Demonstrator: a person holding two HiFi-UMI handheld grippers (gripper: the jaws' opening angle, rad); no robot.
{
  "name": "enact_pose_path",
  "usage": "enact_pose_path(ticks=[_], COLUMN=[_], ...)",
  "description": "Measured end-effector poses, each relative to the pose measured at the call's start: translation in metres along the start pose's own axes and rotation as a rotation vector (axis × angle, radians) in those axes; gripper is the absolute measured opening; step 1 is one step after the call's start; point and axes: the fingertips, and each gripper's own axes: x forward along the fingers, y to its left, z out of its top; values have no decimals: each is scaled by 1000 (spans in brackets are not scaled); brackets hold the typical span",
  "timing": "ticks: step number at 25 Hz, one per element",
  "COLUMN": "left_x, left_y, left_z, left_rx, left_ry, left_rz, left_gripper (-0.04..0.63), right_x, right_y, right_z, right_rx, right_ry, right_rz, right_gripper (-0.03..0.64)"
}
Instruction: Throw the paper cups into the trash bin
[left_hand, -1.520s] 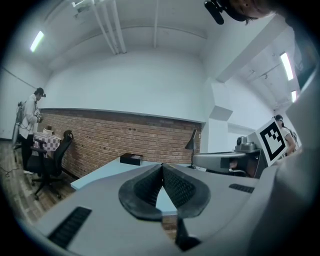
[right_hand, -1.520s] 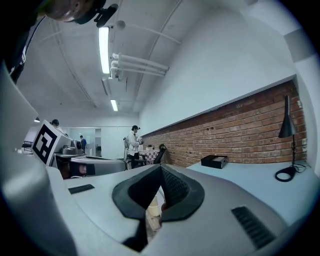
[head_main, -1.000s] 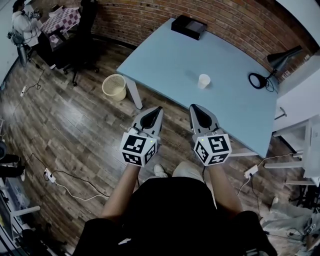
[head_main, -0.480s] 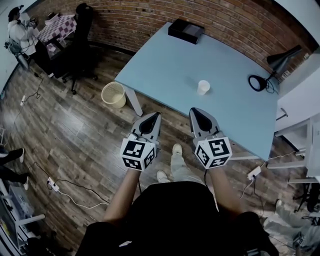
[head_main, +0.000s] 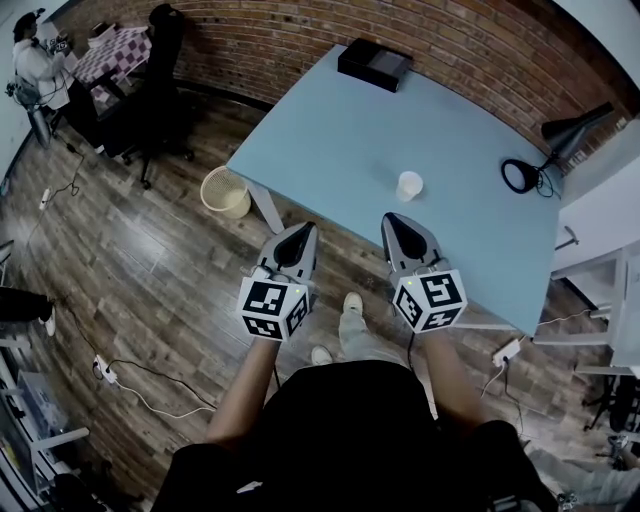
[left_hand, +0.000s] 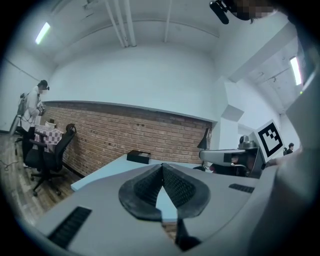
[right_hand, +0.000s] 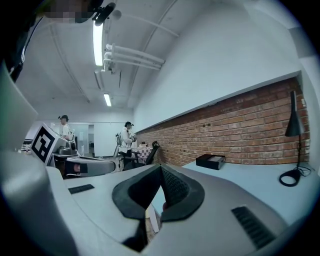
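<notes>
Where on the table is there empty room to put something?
Most of the table is bare: the stretch between the box and the cup, and the left corner near the bin. Only the right end, by the lamp, is tighter.

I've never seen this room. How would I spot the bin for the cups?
Find the big light-blue table by the brick wall. On the wooden floor beside its corner leg stands the trash bin: a small, round, cream basket, unlike the black chair behind it.

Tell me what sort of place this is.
Probably an office or lab workroom: a blue table bearing a desk lamp, a black office chair near the brick wall, a wastebasket on the wood floor.
</notes>
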Motion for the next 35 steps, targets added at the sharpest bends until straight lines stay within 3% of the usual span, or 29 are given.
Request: enact_pose_path(ticks=[12, 24, 29, 35], left_x=[66, 129, 147, 162], left_y=[16, 29, 35, 45], left_z=[-8, -27, -36, -37], left_rx=[-31, -76, -95, -106], left_ry=[45, 108, 132, 146], left_rz=[-17, -21, -6, 19], left_gripper=[8, 8, 8, 8], right_x=[39, 86, 104, 121], right_y=[-75, -154, -172, -185], right_z=[-19, -83, -113, -153], right_rx=[58, -1, -16, -199], right_ry=[39, 266, 352, 508], right_rz=[-56, -76, -49, -23], right_gripper=[4, 10, 103, 175])
